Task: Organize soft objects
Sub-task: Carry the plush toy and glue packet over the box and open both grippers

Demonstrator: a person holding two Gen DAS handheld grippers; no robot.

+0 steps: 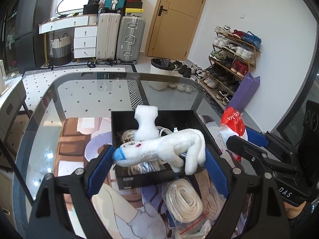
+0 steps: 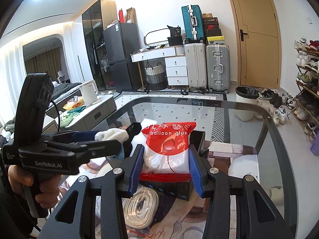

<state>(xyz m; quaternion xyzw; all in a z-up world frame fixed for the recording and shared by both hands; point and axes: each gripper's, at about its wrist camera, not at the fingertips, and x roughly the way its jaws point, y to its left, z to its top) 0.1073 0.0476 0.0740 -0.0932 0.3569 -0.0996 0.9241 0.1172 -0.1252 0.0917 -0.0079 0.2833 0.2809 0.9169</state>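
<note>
My left gripper (image 1: 159, 153) is shut on a white plush toy (image 1: 159, 149) with a blue snout, held sideways just above the open black box (image 1: 139, 177). In the box lie a white foam piece (image 1: 145, 123) and coiled white rope. The right wrist view shows the left gripper (image 2: 111, 139) with the plush toy (image 2: 111, 134) between its fingers. My right gripper (image 2: 166, 151) is shut on a red and white bag (image 2: 167, 149) marked "balloon glue", raised over the box's (image 2: 179, 189) right side. In the left wrist view the right gripper (image 1: 239, 137) holds the bag (image 1: 233, 123) at the right.
A bagged coil of white rope (image 1: 183, 201) lies on the printed mat in front of the box, over other small bags. The glass table (image 1: 79, 99) extends beyond the box. A white bin (image 1: 159, 69), a shoe rack (image 1: 229, 63) and suitcases (image 1: 129, 39) stand on the floor behind.
</note>
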